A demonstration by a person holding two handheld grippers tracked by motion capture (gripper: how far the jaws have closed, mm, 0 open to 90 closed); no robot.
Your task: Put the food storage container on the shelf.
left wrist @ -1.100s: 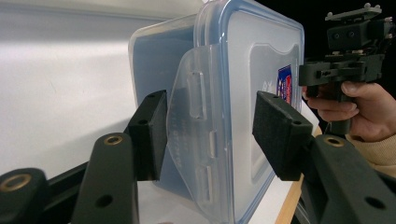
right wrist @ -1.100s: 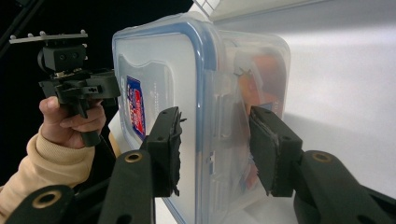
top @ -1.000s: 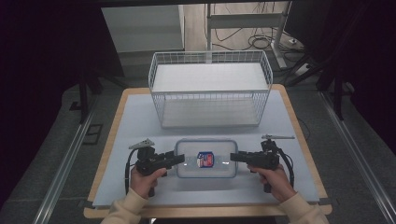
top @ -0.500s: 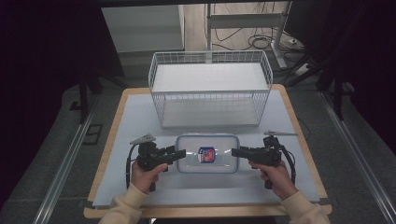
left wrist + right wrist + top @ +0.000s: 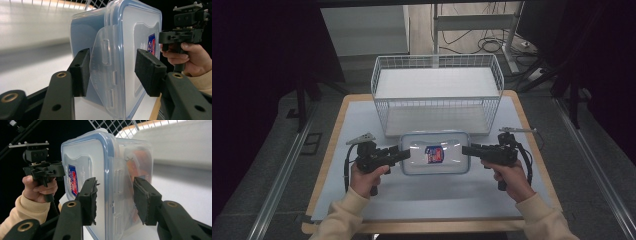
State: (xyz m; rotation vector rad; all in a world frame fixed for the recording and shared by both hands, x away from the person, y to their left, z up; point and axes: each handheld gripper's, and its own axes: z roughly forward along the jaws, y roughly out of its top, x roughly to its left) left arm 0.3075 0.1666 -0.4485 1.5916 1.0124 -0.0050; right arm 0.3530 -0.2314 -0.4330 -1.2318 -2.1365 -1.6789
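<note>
Fingers of my left gripper (image 5: pixel 406 154) clamp the left end of a clear plastic container (image 5: pixel 435 153) with a blue-rimmed lid. It sits between my hands, just in front of the white wire basket (image 5: pixel 437 95). My right gripper (image 5: pixel 466 150) clamps its right end.

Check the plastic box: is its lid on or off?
On. The blue-rimmed lid covers the plastic box, and the side flap is folded down over the box's end.
</note>
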